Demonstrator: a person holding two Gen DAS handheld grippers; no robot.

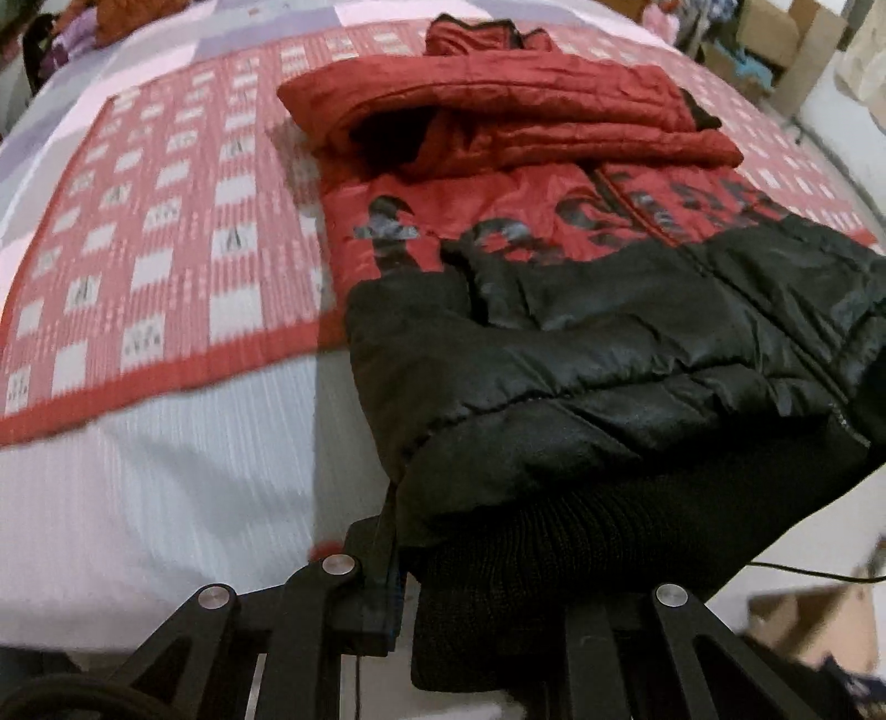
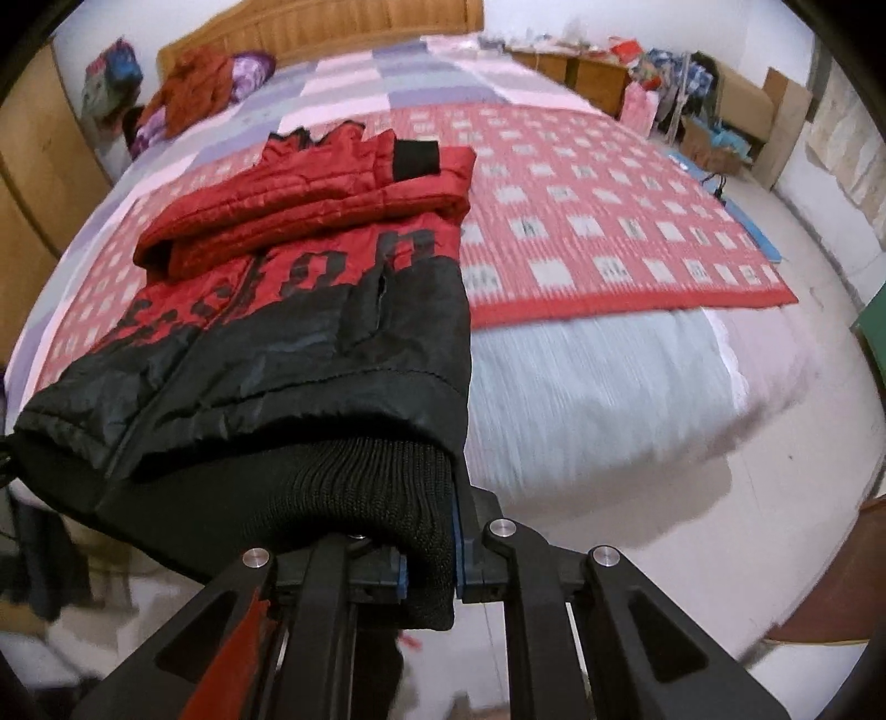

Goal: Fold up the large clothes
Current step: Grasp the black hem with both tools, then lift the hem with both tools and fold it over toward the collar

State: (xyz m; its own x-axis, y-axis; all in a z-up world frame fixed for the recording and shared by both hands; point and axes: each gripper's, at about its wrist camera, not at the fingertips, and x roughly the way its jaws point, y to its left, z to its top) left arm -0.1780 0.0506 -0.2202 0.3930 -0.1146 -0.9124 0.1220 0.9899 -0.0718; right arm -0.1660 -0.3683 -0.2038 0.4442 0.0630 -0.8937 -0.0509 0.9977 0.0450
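Both claws pinch the jacket's ribbed hem, lifted at the bed's near edge.

The left claw point(image 1: 398, 609) and right claw point(image 2: 432, 576) each clamp the black knit hem point(image 2: 343, 487); a shallow bite could slip. Farther up, the jacket point(image 1: 554, 310) lies on the red mat point(image 2: 609, 221), where its folded sleeves point(image 1: 498, 105) may slide loose if the fold-over is jerked.

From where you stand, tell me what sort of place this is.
Most likely a lived-in home bedroom: a wide bed with a wooden headboard, a red patterned blanket spread over it, and cardboard boxes with clutter along the far wall.
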